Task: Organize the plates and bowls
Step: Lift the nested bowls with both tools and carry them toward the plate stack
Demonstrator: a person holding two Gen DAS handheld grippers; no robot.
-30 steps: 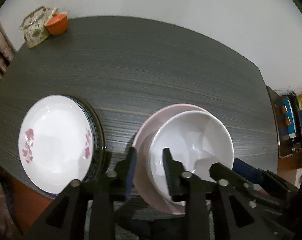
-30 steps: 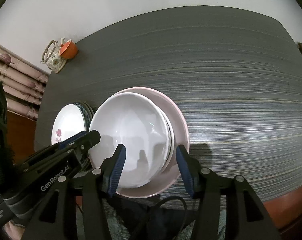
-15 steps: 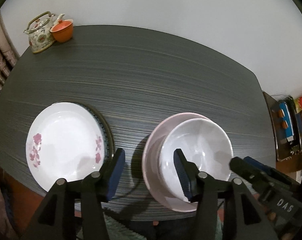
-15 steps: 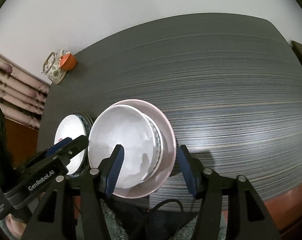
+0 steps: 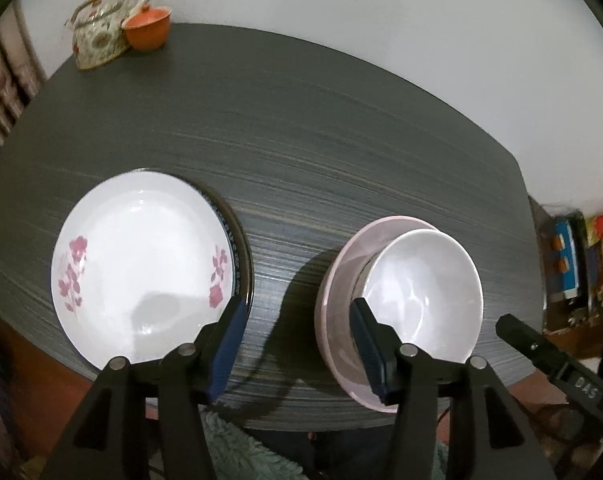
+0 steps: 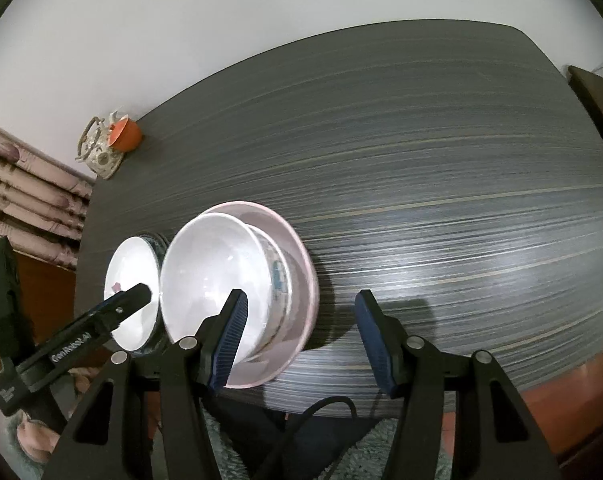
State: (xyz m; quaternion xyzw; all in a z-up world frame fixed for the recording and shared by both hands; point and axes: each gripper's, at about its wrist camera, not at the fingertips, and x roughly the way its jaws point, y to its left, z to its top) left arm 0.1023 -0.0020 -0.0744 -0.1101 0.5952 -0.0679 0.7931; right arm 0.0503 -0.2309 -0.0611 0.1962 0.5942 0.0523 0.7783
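Left wrist view shows the left tool [image 5: 297, 344] with its two blue-padded fingers [image 5: 231, 340] spread wide apart and holding nothing. It hangs above the near edge of the dark striped surface [image 5: 301, 120], over the gap between two stacks of dishes. Its left finger overlaps the near rim of the white flowered plate [image 5: 141, 256], which lies on top of a dark-rimmed plate [image 5: 243, 256]; whether the pad touches the plate cannot be told. Its right finger overlaps the pink plate [image 5: 333, 288] and the near rim of the white bowl [image 5: 421, 292] that sits on it; contact cannot be told here either. At the far left corner stand a patterned teapot [image 5: 97, 32] and an orange cup [image 5: 147, 32], touching each other.

Right wrist view shows the right tool [image 6: 301, 336], also wide open and empty. Its left finger overlaps the near side of the white bowl [image 6: 217, 272], while its right finger hangs over the bare surface [image 6: 421, 160], well apart from the dishes. Beneath the white bowl a second, patterned bowl [image 6: 279, 280] is nested, both resting on the pink plate [image 6: 301, 256]. The flowered plate [image 6: 133, 272] lies just beside this stack.
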